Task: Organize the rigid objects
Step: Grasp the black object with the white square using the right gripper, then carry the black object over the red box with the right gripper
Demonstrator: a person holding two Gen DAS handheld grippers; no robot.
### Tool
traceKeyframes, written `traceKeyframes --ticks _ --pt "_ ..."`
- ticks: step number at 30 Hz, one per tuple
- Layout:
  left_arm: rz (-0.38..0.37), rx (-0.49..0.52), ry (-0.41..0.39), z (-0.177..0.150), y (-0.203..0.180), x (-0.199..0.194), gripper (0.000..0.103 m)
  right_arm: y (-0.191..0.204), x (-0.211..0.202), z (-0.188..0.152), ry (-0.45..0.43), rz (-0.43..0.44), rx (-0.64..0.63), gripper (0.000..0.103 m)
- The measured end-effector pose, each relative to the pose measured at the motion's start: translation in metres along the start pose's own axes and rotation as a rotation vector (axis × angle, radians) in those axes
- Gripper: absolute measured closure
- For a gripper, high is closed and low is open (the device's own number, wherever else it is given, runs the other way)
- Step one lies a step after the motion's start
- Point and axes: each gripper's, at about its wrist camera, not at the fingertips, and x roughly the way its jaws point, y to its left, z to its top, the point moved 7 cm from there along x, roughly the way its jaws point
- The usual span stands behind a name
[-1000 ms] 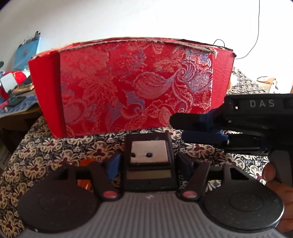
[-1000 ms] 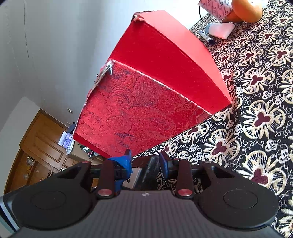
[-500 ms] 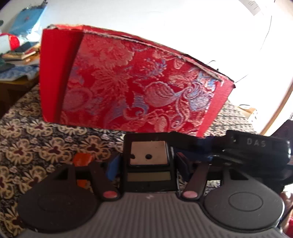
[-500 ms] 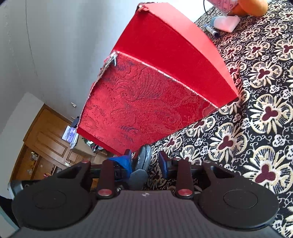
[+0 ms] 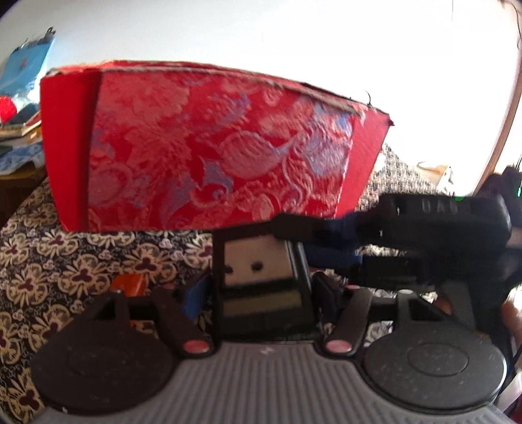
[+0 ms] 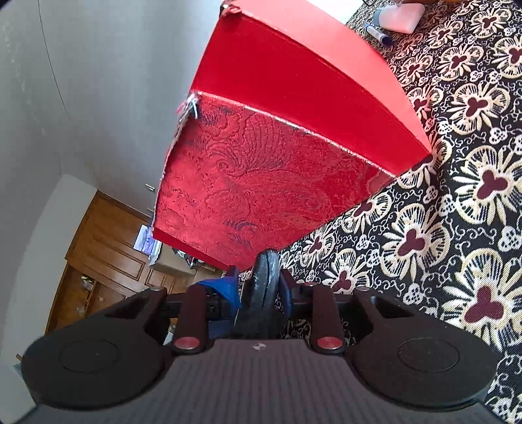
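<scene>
- red box [image 5: 208, 146] with brocade front stands on the patterned cloth [image 5: 65, 261], fills most of the left wrist view; plain red side panels at both ends
- small black scale [image 5: 261, 287] with a pale square plate lies just in front of the box, between the fingers of the left gripper [image 5: 261, 293]
- left gripper: jaws opening, spread wide on either side of the scale; pads do not look to press it, released
- orange object [image 5: 129, 283] on the cloth just left of the scale, partly hidden by the left gripper's finger
- right gripper [image 5: 293, 228] reaches in from the right in the left wrist view, blurred, its tip over the scale's far right corner
- in the right wrist view the right gripper [image 6: 261, 287] has its blue pads [image 6: 228, 290] on a thin dark object [image 6: 266, 287], seen edge on; jaws closing, grasping it; cannot tell what it is
- box [image 6: 293, 146] seen from its corner in that view, tilted by the lens, near the gripper tip but apart
- pen [image 6: 376, 32] and a white block [image 6: 404, 16] lie on the cloth [image 6: 456, 212] beyond the box, top right
- wooden cabinet [image 6: 107, 254] in the background, lower left
- part of a hand [image 5: 512, 319] at the right edge of the left view
</scene>
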Motion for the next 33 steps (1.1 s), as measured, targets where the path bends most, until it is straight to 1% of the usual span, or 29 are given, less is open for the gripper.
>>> traceKeyframes --ticks 1,3,4,7,10,13,14,15,17,19,22,25,30,33 --pt "0.006 0.016 -0.002 -0.001 -0.003 0.0 0.033 0.0 -0.001 0.0 -0.003 -0.001 -0.005 0.096" --pt "0.042 0.045 -0.002 -0.003 -0.007 0.002 0.038 0.001 -0.001 0.0 0.0 -0.001 -0.013 0.096" --pt "0.058 0.056 -0.002 -0.003 -0.009 0.003 0.038 0.002 -0.001 -0.001 0.0 -0.005 -0.019 0.096" --pt "0.065 0.058 -0.004 -0.003 -0.011 0.004 0.037 0.003 0.001 -0.003 0.004 -0.015 -0.021 0.096" --pt "0.055 0.032 -0.01 -0.003 -0.01 0.004 0.037 0.006 0.006 -0.004 0.019 -0.011 -0.014 0.096" --pt "0.068 0.04 -0.011 -0.003 -0.011 0.003 0.038 0.014 0.011 -0.006 0.023 -0.04 -0.081 0.091" --pt "0.075 0.045 -0.017 -0.003 -0.012 0.001 0.038 0.017 0.012 -0.007 0.019 -0.054 -0.109 0.091" --pt "0.076 0.046 -0.024 -0.001 -0.013 -0.001 0.038 0.019 0.012 -0.007 0.017 -0.056 -0.126 0.093" --pt "0.068 0.047 -0.033 0.003 -0.016 -0.007 0.038 0.024 0.01 -0.007 0.009 -0.018 -0.142 0.095" --pt "0.075 0.063 -0.033 0.008 -0.019 -0.01 0.038 0.027 0.008 -0.006 -0.007 0.012 -0.157 0.095" --pt "0.085 0.094 -0.023 0.016 -0.024 -0.014 0.039 0.032 0.006 -0.006 -0.022 0.015 -0.181 0.096" --pt "0.08 0.127 -0.054 0.03 -0.028 -0.022 0.039 0.041 0.004 -0.003 -0.019 0.035 -0.163 0.097" --pt "0.073 0.178 -0.132 0.071 -0.042 -0.048 0.04 0.075 -0.01 0.019 -0.063 0.072 -0.221 0.097" --pt "0.067 0.202 -0.167 0.1 -0.046 -0.056 0.04 0.099 -0.013 0.037 -0.094 0.086 -0.264 0.097"
